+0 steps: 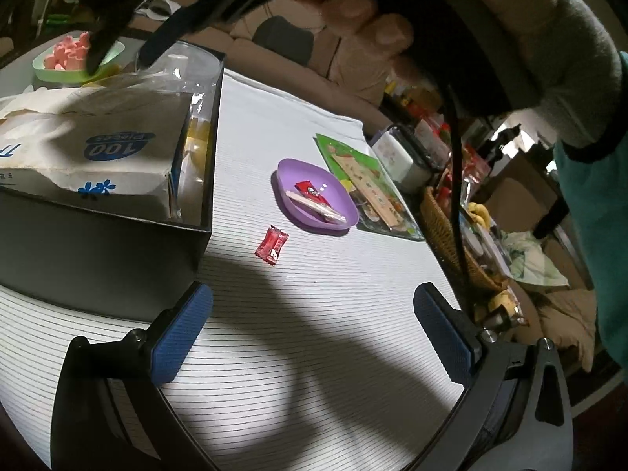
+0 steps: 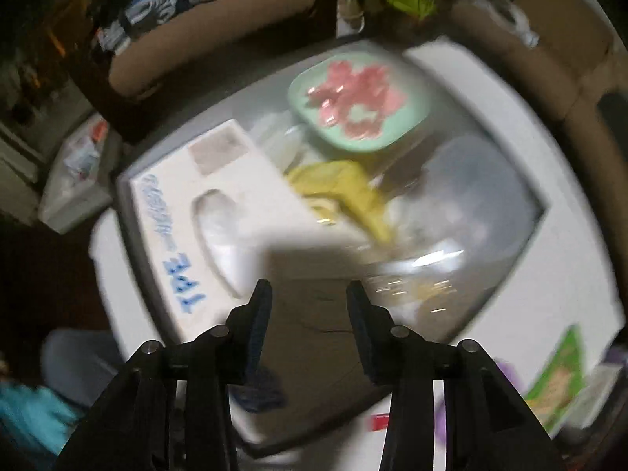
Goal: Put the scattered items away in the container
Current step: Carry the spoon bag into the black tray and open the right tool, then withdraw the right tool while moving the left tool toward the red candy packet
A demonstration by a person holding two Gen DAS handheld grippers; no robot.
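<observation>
The box, dark-walled, is sitting at the left of the left wrist view, holding a tissue pack and clear plastic. You are holding your right gripper above it, jaws apart with nothing between them; that view is blurred. Your left gripper is hovering over the striped cloth, jaws wide apart and empty. A red candy is lying loose near the box's corner. The purple dish beyond is holding wrapped sweets. The green dish is holding pink pieces.
</observation>
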